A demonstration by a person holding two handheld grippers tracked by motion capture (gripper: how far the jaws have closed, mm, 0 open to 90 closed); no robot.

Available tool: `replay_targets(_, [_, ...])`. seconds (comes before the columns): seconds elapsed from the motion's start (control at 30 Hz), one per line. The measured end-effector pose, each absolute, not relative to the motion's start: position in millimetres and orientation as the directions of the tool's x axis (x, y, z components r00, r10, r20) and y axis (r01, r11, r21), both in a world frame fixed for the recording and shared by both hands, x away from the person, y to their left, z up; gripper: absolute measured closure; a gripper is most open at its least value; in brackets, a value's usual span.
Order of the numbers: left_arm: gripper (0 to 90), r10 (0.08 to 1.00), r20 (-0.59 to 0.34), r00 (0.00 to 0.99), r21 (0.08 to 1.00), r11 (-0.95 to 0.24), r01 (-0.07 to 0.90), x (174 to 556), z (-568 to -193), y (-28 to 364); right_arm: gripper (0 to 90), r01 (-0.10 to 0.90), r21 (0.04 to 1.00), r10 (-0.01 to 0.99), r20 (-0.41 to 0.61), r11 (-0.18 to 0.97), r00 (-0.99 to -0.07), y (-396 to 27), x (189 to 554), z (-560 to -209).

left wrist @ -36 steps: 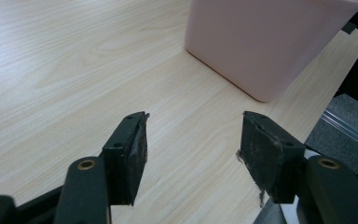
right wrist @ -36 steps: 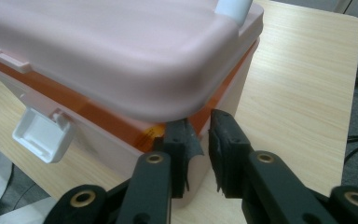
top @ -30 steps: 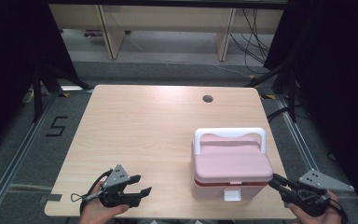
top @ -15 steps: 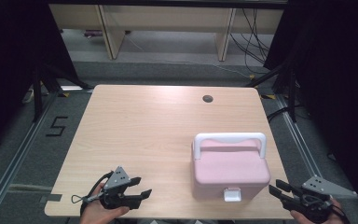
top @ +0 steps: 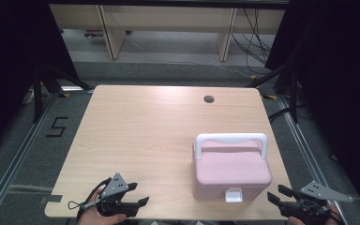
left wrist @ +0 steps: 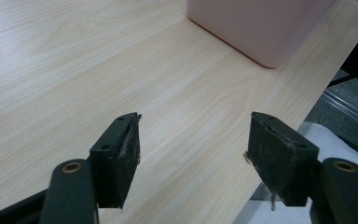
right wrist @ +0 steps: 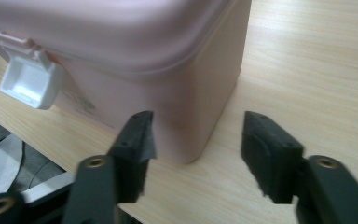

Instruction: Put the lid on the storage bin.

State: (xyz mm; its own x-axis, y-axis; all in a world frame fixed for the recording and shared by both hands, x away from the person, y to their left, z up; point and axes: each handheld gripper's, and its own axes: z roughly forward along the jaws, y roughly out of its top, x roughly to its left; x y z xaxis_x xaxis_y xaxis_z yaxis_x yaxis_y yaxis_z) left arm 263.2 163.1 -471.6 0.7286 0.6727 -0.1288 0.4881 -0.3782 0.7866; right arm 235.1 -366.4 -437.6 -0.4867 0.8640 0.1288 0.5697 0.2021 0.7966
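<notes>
The pink lidded box (top: 231, 171) sits shut, its white latch (top: 233, 194) untouched. Both the left gripper (top: 138, 194) and right gripper (top: 277, 198) have just been opening, jaws parted around nothing.

A fixed camera looks forward and down from above the near edge of the table (top: 145, 126), taking in its whole top and the floor beyond. Two cameras ride low over the wood, each looking along its own jaws — both close on the pink box (top: 231, 172), the left (left wrist: 261, 28) from farther off, the right (right wrist: 144, 70) right at its corner.
</notes>
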Motion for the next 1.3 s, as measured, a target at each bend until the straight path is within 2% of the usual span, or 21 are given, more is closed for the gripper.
replay_targets(0.23, [28.9,0.671,-0.109,0.733,0.800,-0.379,0.465,254,-473,169,27.1,0.617,0.764,0.878,0.149,0.189,-0.454,-362,235,-454])
replay_targets(0.27, [28.4,0.671,-0.109,0.733,0.800,-0.379,0.465,254,-473,169,26.6,0.596,0.772,0.877,0.112,0.219,-0.468,-364,237,-456])
replay_targets(0.4, [26.6,0.681,-0.096,0.726,0.808,-0.373,0.456,247,-473,173,23.9,0.615,0.760,0.885,0.121,0.209,-0.450,-363,234,-463])
replay_targets(0.43, [26.0,0.673,-0.069,0.736,0.805,-0.399,0.440,247,-472,175,22.9,0.599,0.769,0.883,0.098,0.226,-0.459,-364,234,-464])
replay_targets(0.47, [25.4,0.677,-0.068,0.733,0.804,-0.398,0.442,246,-472,176,22.2,0.622,0.761,0.891,0.137,0.184,-0.432,-362,230,-462])
replay_targets(0.5, [25.1,0.684,-0.085,0.725,0.811,-0.375,0.449,244,-472,175,22.0,0.583,0.783,0.887,0.091,0.217,-0.452,-365,231,-462])
replay_targets(0.57, [24.4,0.679,-0.077,0.730,0.813,-0.381,0.440,244,-473,176,20.1,0.582,0.782,0.879,0.095,0.224,-0.466,-365,229,-462])
replay_targets(0.63, [23.9,0.682,-0.085,0.726,0.820,-0.366,0.440,244,-475,175,20.2,0.564,0.788,0.883,0.060,0.245,-0.466,-367,227,-462])
replay_targets(0.67, [23.3,0.681,-0.061,0.730,0.811,-0.392,0.434,245,-475,177,20.2,0.584,0.782,0.889,0.087,0.218,-0.449,-365,225,-462])
replay_targets(0.7, [22.8,0.681,-0.076,0.728,0.816,-0.377,0.438,244,-476,176,20.3,0.567,0.787,0.886,0.057,0.243,-0.460,-368,227,-462])
replay_targets(0.77, [22.5,0.679,-0.067,0.731,0.804,-0.397,0.442,244,-475,176,20.6,0.592,0.776,0.891,0.088,0.219,-0.445,-368,225,-463])
replay_targets(0.83, [22.2,0.677,-0.062,0.733,0.802,-0.403,0.440,244,-476,176,20.6,0.577,0.780,0.891,0.059,0.240,-0.450,-371,227,-464])
replay_targets(0.9, [22.1,0.682,-0.082,0.727,0.811,-0.378,0.446,244,-477,174,20.9,0.611,0.764,0.899,0.098,0.207,-0.428,-369,225,-465])
replay_targets(0.97, [22.0,0.681,-0.082,0.728,0.813,-0.377,0.444,244,-478,173,21.2,0.589,0.771,0.892,0.062,0.243,-0.448,-372,227,-466])
replay_targets(1.13, [22.0,0.677,-0.067,0.733,0.806,-0.396,0.439,244,-478,174,21.5,0.585,0.772,0.893,0.050,0.249,-0.446,-374,228,-467])
replay_targets(1.23, [21.9,0.683,-0.079,0.726,0.810,-0.380,0.446,244,-479,173,21.5,0.600,0.764,0.894,0.069,0.238,-0.443,-374,228,-468])
replay_targets(1.27, [21.8,0.681,-0.079,0.728,0.808,-0.384,0.447,244,-479,173,21.5,0.634,0.748,0.905,0.108,0.199,-0.411,-371,225,-467])
replay_targets(1.3, [21.8,0.682,-0.079,0.727,0.810,-0.381,0.446,244,-479,173,21.6,0.623,0.752,0.901,0.092,0.216,-0.424,-372,226,-468])
